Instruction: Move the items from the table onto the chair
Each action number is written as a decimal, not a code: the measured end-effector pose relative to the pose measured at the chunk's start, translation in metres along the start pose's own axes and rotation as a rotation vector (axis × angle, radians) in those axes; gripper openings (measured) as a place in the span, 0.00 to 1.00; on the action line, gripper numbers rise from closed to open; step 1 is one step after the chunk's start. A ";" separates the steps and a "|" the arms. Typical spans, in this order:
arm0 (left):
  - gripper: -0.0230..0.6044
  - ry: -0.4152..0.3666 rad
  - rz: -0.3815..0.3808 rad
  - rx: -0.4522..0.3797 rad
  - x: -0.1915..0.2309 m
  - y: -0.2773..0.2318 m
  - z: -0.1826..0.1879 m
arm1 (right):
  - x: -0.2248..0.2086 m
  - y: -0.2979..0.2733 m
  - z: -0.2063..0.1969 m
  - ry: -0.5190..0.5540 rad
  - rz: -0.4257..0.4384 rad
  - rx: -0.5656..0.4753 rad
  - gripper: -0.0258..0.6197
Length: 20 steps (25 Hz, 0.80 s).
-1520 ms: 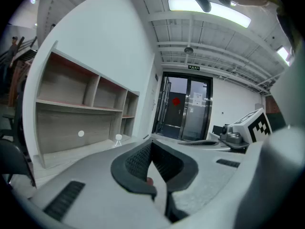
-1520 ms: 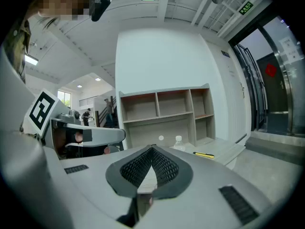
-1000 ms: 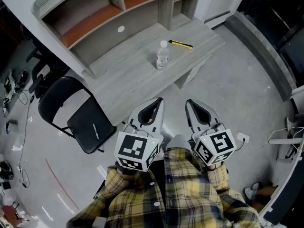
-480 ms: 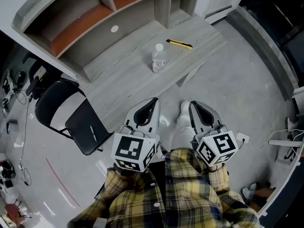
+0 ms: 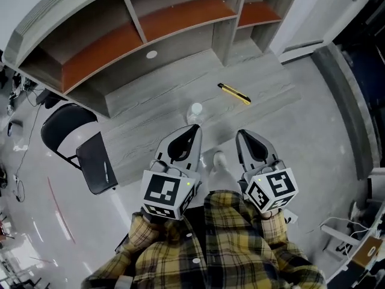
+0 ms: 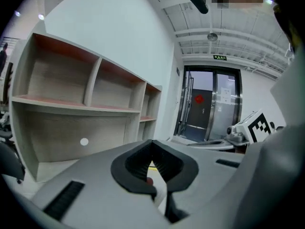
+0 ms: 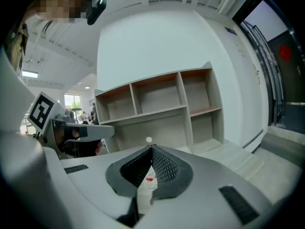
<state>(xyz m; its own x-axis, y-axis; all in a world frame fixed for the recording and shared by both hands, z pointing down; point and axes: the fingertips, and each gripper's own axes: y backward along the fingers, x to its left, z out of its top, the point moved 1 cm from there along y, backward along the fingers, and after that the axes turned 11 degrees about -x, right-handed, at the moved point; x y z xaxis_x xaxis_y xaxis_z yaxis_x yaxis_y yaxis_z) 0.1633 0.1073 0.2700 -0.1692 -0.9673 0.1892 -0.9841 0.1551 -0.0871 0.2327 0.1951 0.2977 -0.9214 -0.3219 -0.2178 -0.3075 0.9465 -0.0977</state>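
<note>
The left gripper (image 5: 192,129) and right gripper (image 5: 240,133) are hovering with jaws pressed together, gripping nothing. The water bottle (image 5: 194,112) is standing on the table (image 5: 150,101) at the left gripper's twelve o'clock. The yellow utility knife (image 5: 234,93) is lying at one o'clock, and the chair (image 5: 91,161) is sitting at nine.

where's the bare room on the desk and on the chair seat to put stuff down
The desk is bare left of the bottle, below the shelf back, and right of the yellow knife toward its end. Tightest between bottle and knife. The chair seat is mostly free beside one thin pen-like item.
</note>
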 end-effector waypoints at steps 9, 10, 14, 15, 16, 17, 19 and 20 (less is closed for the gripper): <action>0.04 0.001 0.202 -0.091 -0.001 -0.078 0.036 | -0.079 -0.064 0.025 -0.019 0.231 0.060 0.07; 0.04 0.006 0.225 -0.106 0.000 -0.080 0.037 | -0.082 -0.069 0.026 -0.019 0.260 0.072 0.07; 0.04 0.040 0.305 -0.152 0.006 -0.077 0.037 | -0.085 -0.083 0.017 -0.022 0.341 0.121 0.07; 0.04 0.041 0.326 -0.161 0.008 -0.075 0.037 | -0.084 -0.084 0.013 -0.025 0.355 0.134 0.07; 0.04 0.040 0.343 -0.163 0.010 -0.072 0.036 | -0.082 -0.085 0.011 -0.025 0.369 0.145 0.07; 0.04 0.037 0.354 -0.159 0.012 -0.069 0.035 | -0.081 -0.086 0.009 -0.024 0.381 0.153 0.07; 0.04 0.040 0.357 -0.147 0.015 -0.065 0.030 | -0.079 -0.089 0.006 -0.020 0.398 0.163 0.07; 0.04 0.048 0.351 -0.136 0.016 -0.064 0.026 | -0.078 -0.090 0.004 -0.019 0.401 0.167 0.07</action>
<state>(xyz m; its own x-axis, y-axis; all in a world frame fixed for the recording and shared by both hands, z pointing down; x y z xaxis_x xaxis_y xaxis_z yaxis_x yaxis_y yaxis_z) 0.2253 0.0768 0.2535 -0.4966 -0.8405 0.2168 -0.8635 0.5038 -0.0248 0.3336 0.1347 0.3195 -0.9551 0.0691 -0.2880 0.1184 0.9804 -0.1574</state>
